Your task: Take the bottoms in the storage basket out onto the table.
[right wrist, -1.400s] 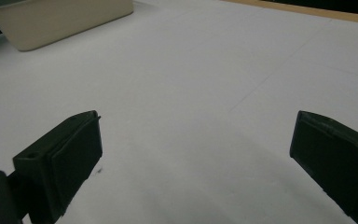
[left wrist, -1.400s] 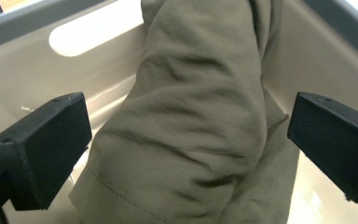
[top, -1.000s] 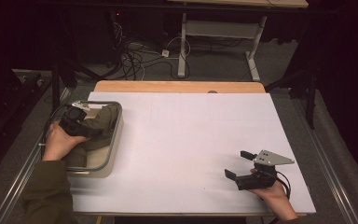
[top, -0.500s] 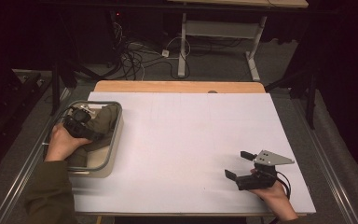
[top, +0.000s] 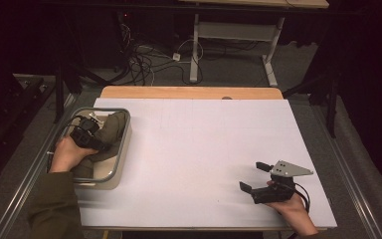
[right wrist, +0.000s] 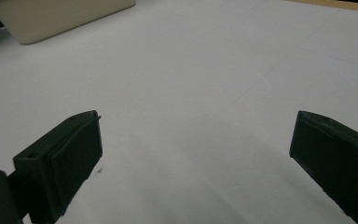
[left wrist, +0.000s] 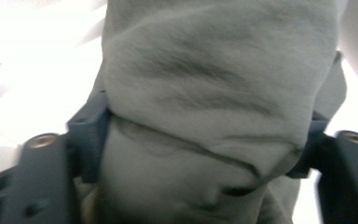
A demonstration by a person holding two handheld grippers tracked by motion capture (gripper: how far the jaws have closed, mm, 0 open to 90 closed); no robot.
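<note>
Currently: your left gripper (top: 97, 135) is closing on grey cloth (left wrist: 214, 93) inside bin (top: 122, 154), pads pressing folds; lift-out pending. Your right gripper (top: 255, 178) is idling wide open over white table (top: 204, 144).

In my left gripper view the grey cloth (left wrist: 214, 93) sits so close that it blurs, and the top and bottom edges cut it off. It covers most of both pads, so I cannot tell how firmly they press. From above, my left gripper (top: 87, 134) hides part of the cloth inside the bin (top: 122, 159), and the bin's floor is too dark to read. In my right gripper view the bin (right wrist: 51, 14) is clipped at the top edge.
</note>
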